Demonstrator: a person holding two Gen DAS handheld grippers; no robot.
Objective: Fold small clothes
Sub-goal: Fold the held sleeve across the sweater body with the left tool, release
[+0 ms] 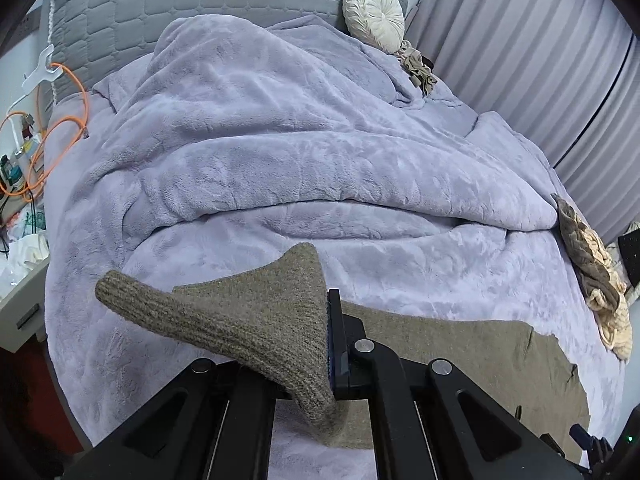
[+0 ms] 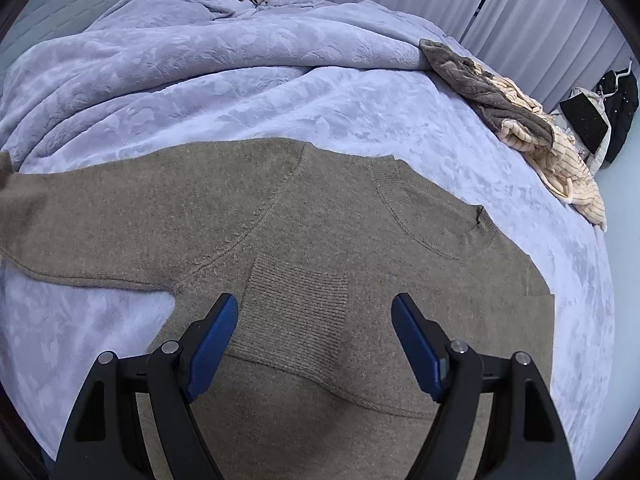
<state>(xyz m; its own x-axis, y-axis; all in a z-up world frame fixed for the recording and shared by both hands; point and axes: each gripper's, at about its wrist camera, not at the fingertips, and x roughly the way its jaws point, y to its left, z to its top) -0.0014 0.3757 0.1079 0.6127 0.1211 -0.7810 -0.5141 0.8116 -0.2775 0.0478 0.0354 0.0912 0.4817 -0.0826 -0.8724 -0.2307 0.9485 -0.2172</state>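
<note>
The bed (image 2: 360, 92), under a rumpled lilac blanket (image 1: 280, 152), is filling both views, and everything else is best placed from the sweater (image 2: 320, 220). The sweater, a brown knit, is lying flat on the near part of the bed with its collar (image 2: 436, 216) pointing toward the right edge. One sleeve is already lying folded across the chest, its ribbed cuff (image 2: 296, 304) sitting near the middle of the body. The other sleeve (image 2: 80, 224) is stretching out from the sweater's left side.

Beyond the collar, a pile of grey and cream clothes (image 2: 532, 128) is waiting at the bed's edge. Far behind the sweater, a round cushion (image 1: 374, 10) is leaning on the headboard.

The left gripper (image 1: 334, 340) is pinching the end of that left sleeve: its fingers are pressed together on the knit, and the cuff (image 1: 180, 312) is hanging free above the blanket. The right gripper (image 2: 314, 344) is hovering over the folded cuff with its fingers (image 2: 212, 340) spread wide, holding nothing.

The risks, as I judge them: the grip is taking only a small bite of loose knit, so the sleeve could be slipping out partway through the carry. The drooping cuff may be landing twisted or doubled under. Pulling too hard could be dragging the body across the soft blanket and undoing the first fold, since the right gripper is not pinning anything down.
</note>
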